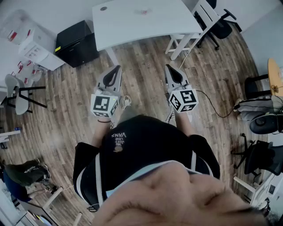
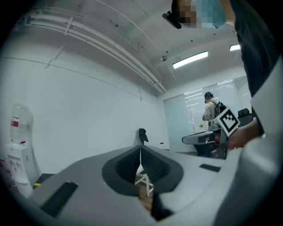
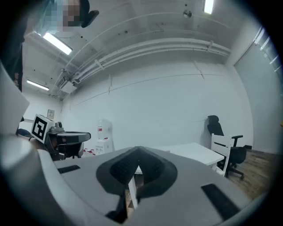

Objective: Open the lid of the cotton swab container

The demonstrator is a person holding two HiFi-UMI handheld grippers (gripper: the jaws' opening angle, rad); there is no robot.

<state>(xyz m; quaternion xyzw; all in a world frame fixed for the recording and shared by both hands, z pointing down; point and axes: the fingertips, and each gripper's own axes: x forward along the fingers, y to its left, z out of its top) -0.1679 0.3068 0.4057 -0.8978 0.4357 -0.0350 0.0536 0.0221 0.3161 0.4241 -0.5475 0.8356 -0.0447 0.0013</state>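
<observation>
A white table [image 1: 132, 24] stands ahead of me on the wood floor. On its far part lies a small pinkish object [image 1: 143, 12], too small to identify. My left gripper [image 1: 116, 69] and right gripper [image 1: 169, 67] are held side by side in front of my body, well short of the table, both pointing towards it. Each is shut with nothing between its jaws. In the left gripper view the left gripper [image 2: 140, 152] has its jaws closed together, as does the right gripper [image 3: 138, 155] in the right gripper view. No cotton swab container shows clearly.
A black cabinet [image 1: 77, 43] sits left of the table, with a water dispenser [image 1: 27, 39] beyond it. A white chair [image 1: 196, 28] and a black office chair [image 1: 221, 24] stand at the table's right. More chairs [image 1: 264, 124] crowd the right edge. A person [image 2: 210, 109] stands far off.
</observation>
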